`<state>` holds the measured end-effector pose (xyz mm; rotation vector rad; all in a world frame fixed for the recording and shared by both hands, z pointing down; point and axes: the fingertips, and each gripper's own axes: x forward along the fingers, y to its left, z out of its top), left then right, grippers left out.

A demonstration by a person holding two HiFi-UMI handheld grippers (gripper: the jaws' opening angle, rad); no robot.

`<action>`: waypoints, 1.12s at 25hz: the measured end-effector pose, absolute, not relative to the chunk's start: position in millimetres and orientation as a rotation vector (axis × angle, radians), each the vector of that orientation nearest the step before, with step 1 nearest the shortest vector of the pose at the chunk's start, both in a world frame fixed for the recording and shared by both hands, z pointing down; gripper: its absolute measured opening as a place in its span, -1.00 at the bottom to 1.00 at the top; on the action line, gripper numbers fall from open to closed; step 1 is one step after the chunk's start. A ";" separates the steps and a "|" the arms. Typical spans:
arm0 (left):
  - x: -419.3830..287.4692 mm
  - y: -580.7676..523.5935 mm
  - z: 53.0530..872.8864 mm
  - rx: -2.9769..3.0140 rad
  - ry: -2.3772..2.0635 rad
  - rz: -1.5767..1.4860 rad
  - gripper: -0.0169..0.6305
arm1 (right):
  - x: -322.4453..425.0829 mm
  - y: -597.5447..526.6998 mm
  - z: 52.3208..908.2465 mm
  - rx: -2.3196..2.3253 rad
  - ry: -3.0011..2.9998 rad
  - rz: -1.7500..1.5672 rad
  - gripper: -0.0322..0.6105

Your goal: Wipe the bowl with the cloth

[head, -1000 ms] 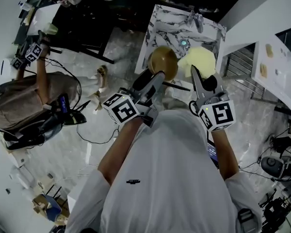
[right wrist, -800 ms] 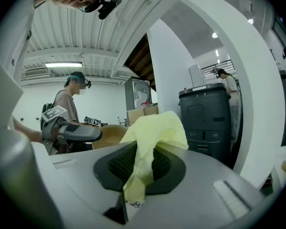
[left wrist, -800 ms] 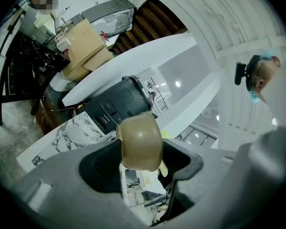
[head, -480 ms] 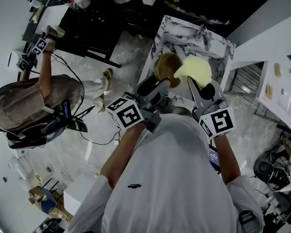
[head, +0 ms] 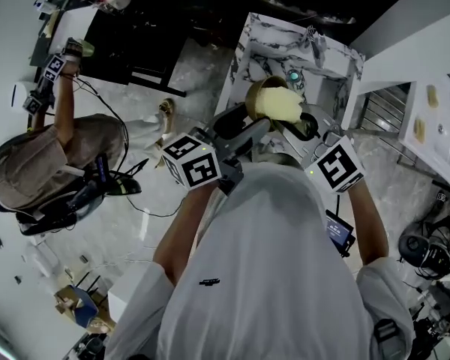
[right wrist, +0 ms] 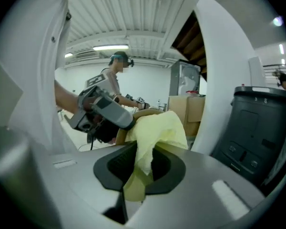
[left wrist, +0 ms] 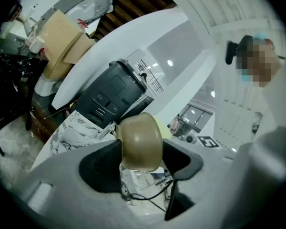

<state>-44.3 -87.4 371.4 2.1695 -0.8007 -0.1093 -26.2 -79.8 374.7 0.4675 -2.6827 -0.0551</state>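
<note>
Head view showed the tan round bowl (head: pixel 259 92) at 12 o'clock, clamped on its side in the left gripper (head: pixel 252 120), mouth facing roughly 3 o'clock. The right gripper (head: pixel 301 123) pinched the pale yellow cloth (head: pixel 280 105), which was pressed into that mouth.

Cloth (head: pixel 279 103) and bowl (head: pixel 255 92) plug the gap between the left gripper (head: pixel 253 124) and right gripper (head: pixel 306 126), a marble table (head: pixel 266 47) and dark machine (left wrist: pixel 112 97) block the way ahead, while open floor (head: pixel 146 223) lies off the left gripper's left toward another person (head: pixel 52 156).
</note>
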 end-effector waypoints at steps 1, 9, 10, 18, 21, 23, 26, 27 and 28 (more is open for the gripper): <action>-42.2 -86.1 371.6 2.188 -0.780 -0.076 -0.11 | -29.0 -76.9 376.0 0.412 -2.654 -0.114 -0.79; -34.5 -75.9 379.0 2.203 -0.656 0.076 -0.11 | -34.9 -78.2 381.3 0.237 -2.526 -0.386 -0.79; -33.8 -75.3 380.4 2.206 -0.655 0.096 -0.11 | -34.7 -82.2 380.2 0.257 -2.538 -0.359 -0.79; -34.0 -72.1 382.9 2.226 -0.677 0.145 -0.11 | -32.3 -104.6 380.4 0.472 -2.620 -0.061 -0.78; -35.7 -73.7 380.2 2.231 -0.689 0.134 -0.11 | -26.8 -113.8 382.2 0.577 -2.601 -0.006 -0.78; -37.5 -74.3 379.5 2.227 -0.704 0.118 -0.11 | -22.2 -119.2 386.2 0.645 -2.549 -0.033 -0.77; -40.4 -75.8 376.5 2.228 -0.729 0.094 -0.12 | -18.7 -123.8 387.4 0.693 -2.515 -0.039 -0.77; -41.1 -76.7 374.9 2.226 -0.734 0.084 -0.12 | -17.1 -125.3 387.1 0.701 -2.504 -0.046 -0.77; -41.5 -77.6 373.5 2.222 -0.735 0.074 -0.12 | -14.7 -126.6 387.0 0.708 -2.490 -0.056 -0.77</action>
